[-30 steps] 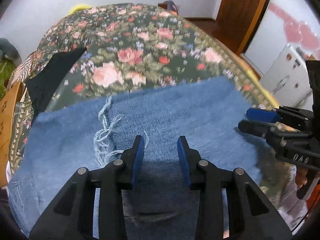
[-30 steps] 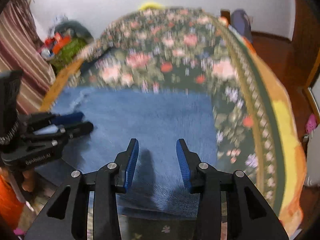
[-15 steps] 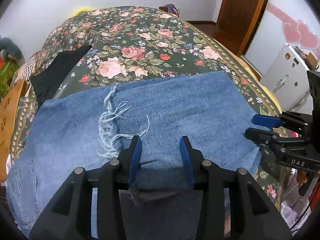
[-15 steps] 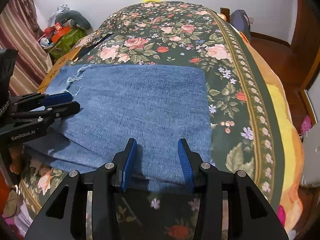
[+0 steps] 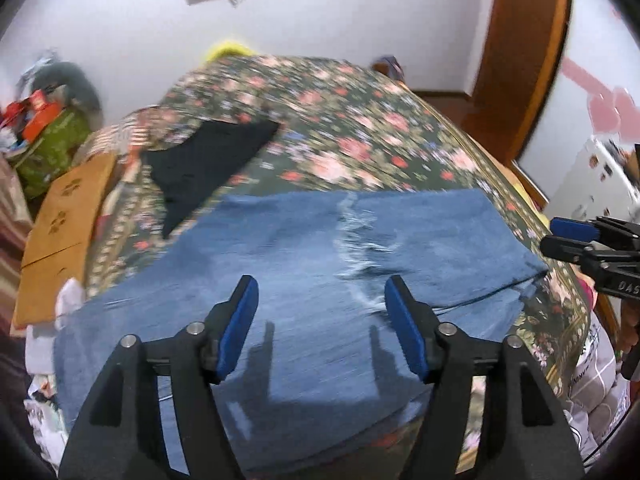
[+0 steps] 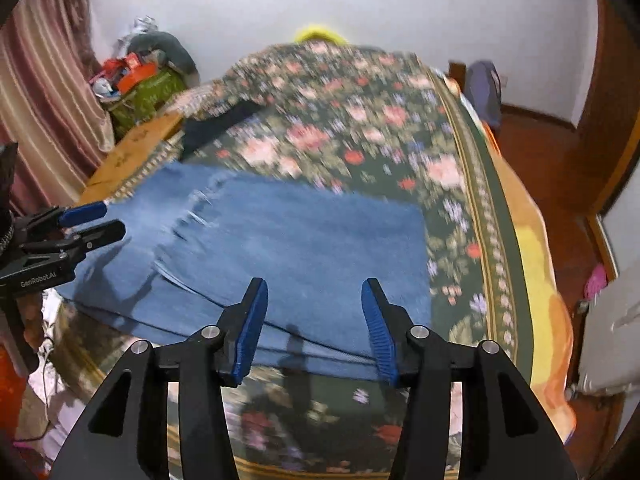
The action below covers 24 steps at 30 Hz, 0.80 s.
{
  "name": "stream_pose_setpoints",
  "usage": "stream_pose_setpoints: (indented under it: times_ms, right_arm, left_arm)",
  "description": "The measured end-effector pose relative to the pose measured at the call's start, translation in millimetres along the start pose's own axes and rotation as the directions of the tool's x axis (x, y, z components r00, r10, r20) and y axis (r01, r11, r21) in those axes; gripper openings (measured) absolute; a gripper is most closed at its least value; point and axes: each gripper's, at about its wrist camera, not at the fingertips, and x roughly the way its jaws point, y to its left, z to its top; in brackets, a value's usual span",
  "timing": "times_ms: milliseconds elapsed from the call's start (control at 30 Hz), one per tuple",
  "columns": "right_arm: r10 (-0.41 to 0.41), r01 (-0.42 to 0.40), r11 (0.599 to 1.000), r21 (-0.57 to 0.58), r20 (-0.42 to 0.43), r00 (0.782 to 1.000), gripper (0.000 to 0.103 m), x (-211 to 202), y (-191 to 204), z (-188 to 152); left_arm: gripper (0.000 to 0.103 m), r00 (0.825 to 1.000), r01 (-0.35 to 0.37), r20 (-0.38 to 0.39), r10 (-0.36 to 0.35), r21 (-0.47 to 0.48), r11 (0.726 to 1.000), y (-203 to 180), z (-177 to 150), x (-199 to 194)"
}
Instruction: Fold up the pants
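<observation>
The blue denim pants (image 5: 304,264) lie folded flat on the floral bedspread (image 5: 340,120), with a frayed ripped patch (image 5: 360,240) facing up. They also show in the right wrist view (image 6: 288,248). My left gripper (image 5: 322,320) is open and empty above the near part of the pants. My right gripper (image 6: 316,320) is open and empty above the near folded edge. Each gripper shows at the side of the other's view: the right one (image 5: 560,236), the left one (image 6: 92,224).
A black garment (image 5: 208,164) lies on the bed beyond the pants. A wooden board (image 5: 60,216) and a green bag with clutter (image 5: 52,148) stand to the left. A wooden door (image 5: 520,60) and wooden floor (image 6: 560,160) are to the right.
Both grippers have opened wider and lifted back from the pants. The pants stay flat on the bed.
</observation>
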Motion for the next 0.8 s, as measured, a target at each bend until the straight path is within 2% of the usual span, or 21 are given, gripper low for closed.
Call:
stream_pose_setpoints:
  times_ms: [267, 433, 600, 800]
  right_arm:
    - [0.066, -0.058, 0.995, -0.087, 0.084, 0.994, 0.048, -17, 64, 24]
    - [0.111, -0.096, 0.984, -0.153, 0.087, 0.990, 0.049, -10, 107, 31]
    - [0.145, -0.131, 0.971, -0.202, 0.056, 0.988, 0.050, 7, 143, 32]
    - [0.149, -0.144, 0.956, -0.257, -0.002, 0.989, 0.050, 37, 183, 26]
  left_arm:
    - [0.080, 0.995, -0.073, 0.064, 0.081, -0.113, 0.991, 75, -22, -55]
    - [0.082, 0.988, -0.127, 0.068, 0.141, -0.179, 0.976, 122, -46, -80]
    - [0.084, 0.984, -0.160, 0.038, 0.174, -0.244, 0.956, 162, -80, -93]
    - [0.085, 0.991, -0.133, -0.039, 0.128, -0.360, 0.923, 198, -125, -85]
